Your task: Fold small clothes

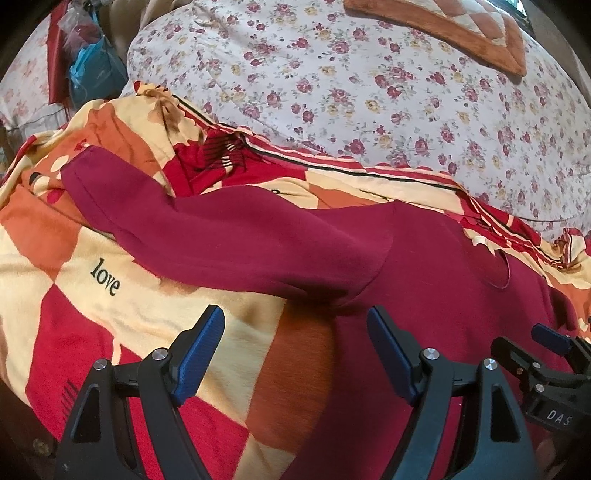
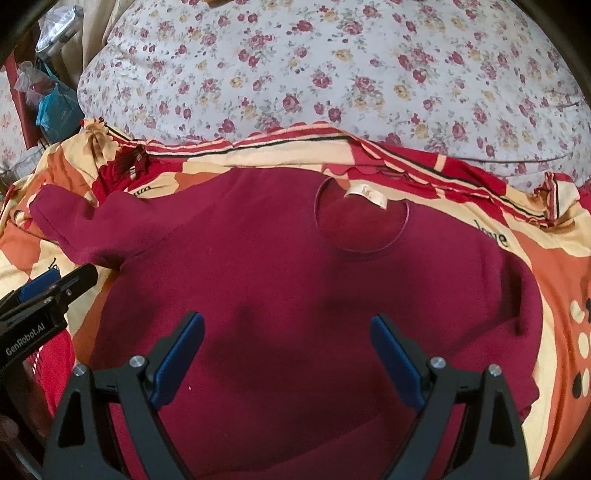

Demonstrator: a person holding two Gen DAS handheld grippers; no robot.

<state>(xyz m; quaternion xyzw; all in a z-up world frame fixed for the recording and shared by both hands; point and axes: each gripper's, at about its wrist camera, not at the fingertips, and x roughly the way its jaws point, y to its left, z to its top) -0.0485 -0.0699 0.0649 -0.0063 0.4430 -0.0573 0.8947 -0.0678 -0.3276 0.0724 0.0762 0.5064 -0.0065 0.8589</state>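
A dark red long-sleeved top [image 2: 280,280] lies flat on a red, orange and cream blanket [image 2: 546,258]. Its round neck opening with a white label [image 2: 365,197] faces away from me. Its left sleeve [image 1: 207,229] stretches out to the left over the blanket. The right sleeve lies folded in over the body at the right. My left gripper [image 1: 295,332] is open and empty, above the top's left side under the sleeve. My right gripper [image 2: 288,339] is open and empty above the middle of the top. Each gripper shows at the edge of the other's view.
A large white quilt with a small flower print [image 2: 332,74] lies behind the blanket. An orange checked cushion [image 1: 461,26] sits on it at the far right. Blue and clear plastic bags [image 1: 92,62] hang at the far left.
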